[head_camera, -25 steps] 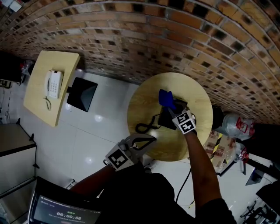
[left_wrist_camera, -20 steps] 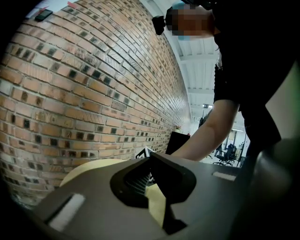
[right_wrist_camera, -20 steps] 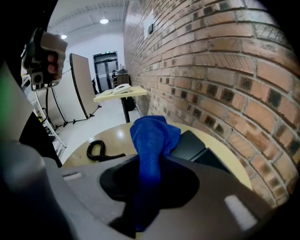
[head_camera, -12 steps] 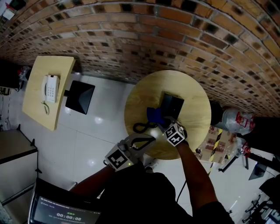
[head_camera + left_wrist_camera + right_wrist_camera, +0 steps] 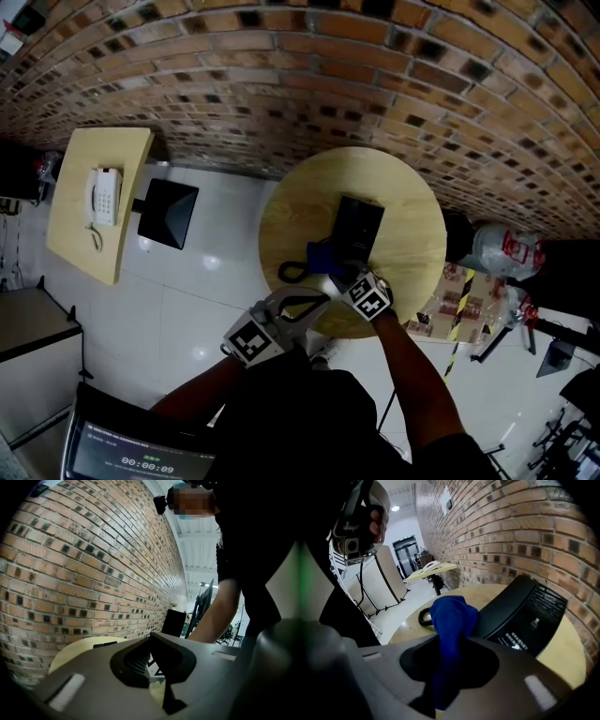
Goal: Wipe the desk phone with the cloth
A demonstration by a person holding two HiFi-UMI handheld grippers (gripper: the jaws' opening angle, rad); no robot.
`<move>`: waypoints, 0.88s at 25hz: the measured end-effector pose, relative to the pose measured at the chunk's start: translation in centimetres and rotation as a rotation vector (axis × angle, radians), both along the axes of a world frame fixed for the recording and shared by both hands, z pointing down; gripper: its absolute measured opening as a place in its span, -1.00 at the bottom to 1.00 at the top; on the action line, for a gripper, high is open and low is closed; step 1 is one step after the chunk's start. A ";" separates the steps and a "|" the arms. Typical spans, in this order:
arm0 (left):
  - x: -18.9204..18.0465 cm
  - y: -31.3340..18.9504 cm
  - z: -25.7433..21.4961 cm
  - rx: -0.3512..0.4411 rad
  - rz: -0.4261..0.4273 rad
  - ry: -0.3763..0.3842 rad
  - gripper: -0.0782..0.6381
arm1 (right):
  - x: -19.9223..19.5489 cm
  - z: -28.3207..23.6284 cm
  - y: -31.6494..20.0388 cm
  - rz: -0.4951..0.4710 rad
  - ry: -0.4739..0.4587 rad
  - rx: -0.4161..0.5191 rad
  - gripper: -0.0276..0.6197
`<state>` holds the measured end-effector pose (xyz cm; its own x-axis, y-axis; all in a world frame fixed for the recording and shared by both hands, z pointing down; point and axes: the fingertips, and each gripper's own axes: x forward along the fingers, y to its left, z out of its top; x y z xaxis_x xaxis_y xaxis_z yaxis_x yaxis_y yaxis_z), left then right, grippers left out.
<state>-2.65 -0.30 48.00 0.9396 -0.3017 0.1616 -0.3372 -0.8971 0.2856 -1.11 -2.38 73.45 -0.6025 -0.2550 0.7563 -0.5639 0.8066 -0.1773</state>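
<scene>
A black desk phone (image 5: pixel 357 228) lies on the round wooden table (image 5: pixel 412 220), its coiled cord (image 5: pixel 294 273) looping off its near left side. My right gripper (image 5: pixel 337 274) is shut on a blue cloth (image 5: pixel 322 254), which rests against the phone's near left edge. In the right gripper view the cloth (image 5: pixel 452 616) bulges out from between the jaws beside the phone (image 5: pixel 520 616). My left gripper (image 5: pixel 314 305) hovers at the table's near edge, shut, with nothing in it. In the left gripper view, the left gripper (image 5: pixel 152 639) faces the table and the brick wall.
A brick wall (image 5: pixel 281 84) runs behind the table. At the left stands a yellow desk (image 5: pixel 70 239) with a white phone (image 5: pixel 101 197) and a black stool (image 5: pixel 169 214) beside it. Bags and clutter (image 5: pixel 502 258) sit on the floor at the right.
My right gripper has dragged the blue cloth from the phone's far end down along it to its near left edge. The left gripper has stayed in place.
</scene>
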 end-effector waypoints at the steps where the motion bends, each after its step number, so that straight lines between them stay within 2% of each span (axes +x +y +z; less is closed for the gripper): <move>1: 0.2 0.1 0.0 0.000 0.003 -0.001 -0.78 | 0.2 -0.4 0.0 0.007 -0.008 0.006 -0.63; 9: 2.6 1.0 -0.6 0.032 0.053 0.011 -0.78 | 3.1 -2.9 -0.2 0.108 -0.077 0.040 -0.62; 13: 3.5 1.4 -0.9 0.023 0.063 0.014 -0.78 | 5.4 -3.5 -0.2 0.175 -0.084 0.069 -0.62; 16: 4.0 1.7 -0.9 0.028 0.076 0.012 -0.78 | 9.6 -2.9 -1.1 0.313 -0.089 0.086 -0.62; 22: 4.4 2.1 -0.2 0.004 0.089 0.001 -0.78 | 20.0 -2.6 -2.8 0.642 -0.104 0.058 -0.62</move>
